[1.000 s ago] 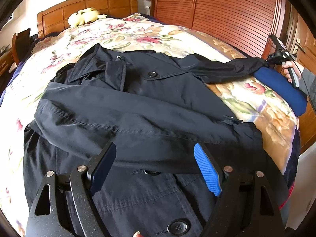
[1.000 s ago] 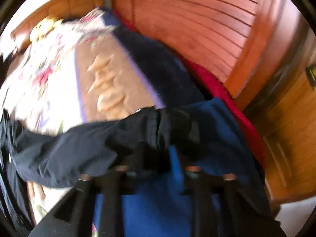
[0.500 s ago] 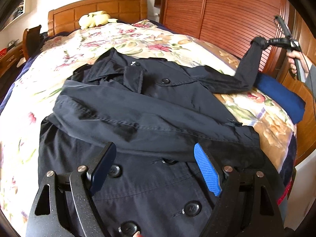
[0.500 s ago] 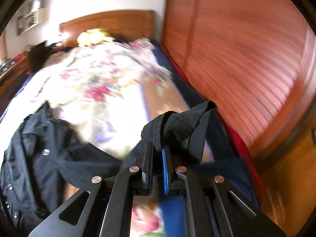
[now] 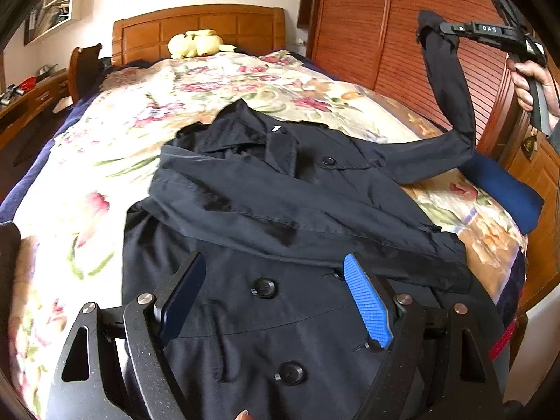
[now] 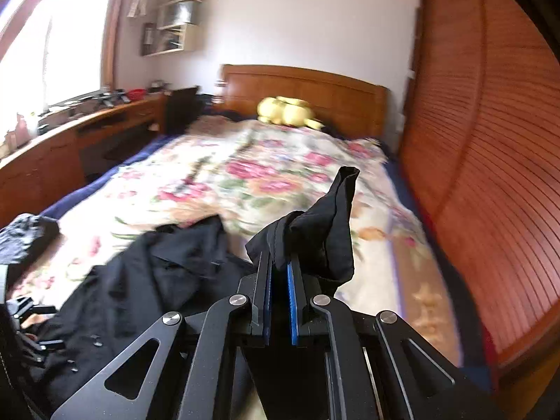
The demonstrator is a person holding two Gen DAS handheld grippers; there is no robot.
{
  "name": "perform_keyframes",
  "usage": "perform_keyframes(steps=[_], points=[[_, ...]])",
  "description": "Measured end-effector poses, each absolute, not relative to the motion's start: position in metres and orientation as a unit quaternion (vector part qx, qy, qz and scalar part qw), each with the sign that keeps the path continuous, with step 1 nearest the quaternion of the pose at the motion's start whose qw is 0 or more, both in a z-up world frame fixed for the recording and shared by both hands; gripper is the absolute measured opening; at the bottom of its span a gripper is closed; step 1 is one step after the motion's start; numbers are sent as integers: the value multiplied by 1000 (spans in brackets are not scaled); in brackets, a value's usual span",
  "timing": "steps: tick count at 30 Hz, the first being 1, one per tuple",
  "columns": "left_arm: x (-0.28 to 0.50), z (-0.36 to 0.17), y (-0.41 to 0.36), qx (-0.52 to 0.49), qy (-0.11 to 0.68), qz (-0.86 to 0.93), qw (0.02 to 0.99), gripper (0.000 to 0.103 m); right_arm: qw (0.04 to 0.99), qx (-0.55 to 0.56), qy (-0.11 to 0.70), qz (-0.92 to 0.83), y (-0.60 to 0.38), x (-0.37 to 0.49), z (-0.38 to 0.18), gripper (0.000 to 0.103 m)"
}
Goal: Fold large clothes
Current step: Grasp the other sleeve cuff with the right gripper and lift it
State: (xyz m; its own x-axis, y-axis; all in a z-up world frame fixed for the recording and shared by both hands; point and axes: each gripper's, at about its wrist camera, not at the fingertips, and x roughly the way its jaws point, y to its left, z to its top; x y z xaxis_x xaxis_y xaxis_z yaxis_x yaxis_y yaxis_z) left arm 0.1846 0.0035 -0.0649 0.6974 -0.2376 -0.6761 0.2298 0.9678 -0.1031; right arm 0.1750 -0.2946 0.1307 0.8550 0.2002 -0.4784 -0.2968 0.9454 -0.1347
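A dark navy double-breasted coat (image 5: 280, 217) lies face up on the flowered bedspread (image 5: 147, 119), its left sleeve folded across the chest. My left gripper (image 5: 276, 280) hovers open over the coat's lower front, nothing between its blue pads. My right gripper (image 6: 279, 262) is shut on the cuff of the other sleeve (image 6: 325, 234). In the left wrist view that sleeve (image 5: 451, 80) rises steeply from the bed to the right gripper (image 5: 444, 29), held high by a hand (image 5: 528, 84) at the upper right.
A yellow plush toy (image 5: 196, 43) sits by the wooden headboard (image 5: 196, 24). A slatted wooden wardrobe (image 5: 371, 24) runs along the bed's right side. A blue cushion (image 5: 504, 189) lies at the bed's right edge. A desk (image 6: 70, 140) with clutter stands left of the bed.
My right gripper lifted the sleeve cuff from bed level to high above the bed's right side and swung toward the headboard. My left gripper drew back and up, still open.
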Motion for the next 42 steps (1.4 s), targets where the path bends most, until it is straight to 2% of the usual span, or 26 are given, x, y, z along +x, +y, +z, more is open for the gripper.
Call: perform_keyframes(steps=[11, 24, 36, 39, 42], points=[[174, -66, 50, -30, 365, -90, 926, 82, 938, -125, 218, 240, -248, 138, 125, 8], [166, -65, 83, -45, 362, -57, 930, 82, 907, -109, 223, 339, -241, 168, 112, 8], [164, -72, 101, -55, 366, -35, 928, 82, 877, -118, 269, 380, -235, 194, 86, 8], [163, -73, 102, -55, 368, -32, 928, 82, 875, -111, 279, 380, -235, 200, 86, 19], [164, -73, 101, -55, 368, -31, 928, 82, 873, -111, 285, 379, -235, 203, 83, 43]])
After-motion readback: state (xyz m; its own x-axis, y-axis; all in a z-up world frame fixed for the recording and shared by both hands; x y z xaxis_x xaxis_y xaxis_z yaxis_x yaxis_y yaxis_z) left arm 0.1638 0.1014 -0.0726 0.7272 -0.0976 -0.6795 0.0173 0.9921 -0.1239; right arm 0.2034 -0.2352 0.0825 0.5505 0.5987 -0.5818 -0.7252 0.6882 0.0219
